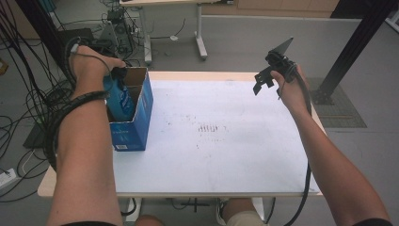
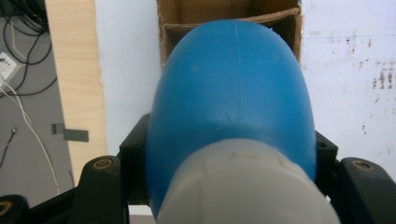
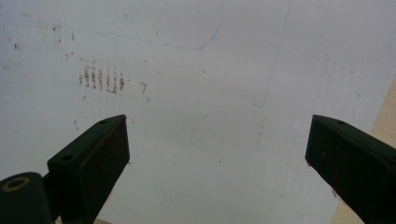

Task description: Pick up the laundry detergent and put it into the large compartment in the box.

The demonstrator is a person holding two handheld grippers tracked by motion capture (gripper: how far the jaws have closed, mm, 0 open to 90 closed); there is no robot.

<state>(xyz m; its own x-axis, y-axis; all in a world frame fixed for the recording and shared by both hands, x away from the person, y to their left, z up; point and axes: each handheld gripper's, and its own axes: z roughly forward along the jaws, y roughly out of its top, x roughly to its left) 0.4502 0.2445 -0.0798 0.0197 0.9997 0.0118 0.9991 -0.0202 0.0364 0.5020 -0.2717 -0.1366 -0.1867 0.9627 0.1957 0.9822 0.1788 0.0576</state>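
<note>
Left gripper [image 2: 229, 186] clamps the blue plastic bottle [image 2: 233, 102] just under its white cap [image 2: 243, 186], neck-down grip suiting a smooth, slippery body, above the cardboard box [image 1: 136, 117] at the table's [image 1: 226, 160] left edge, while right gripper [image 3: 217, 158] gapes wide.

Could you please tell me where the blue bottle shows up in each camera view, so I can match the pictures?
High view: the blue bottle is at left, in the blue cardboard box, below the left hand.
Left gripper view: it sits in the centre, white cap nearest, clamped between the black jaws of the left gripper.
Right gripper view: not in it.
Shared landmark: the reddish smudges on the white tabletop.
</note>
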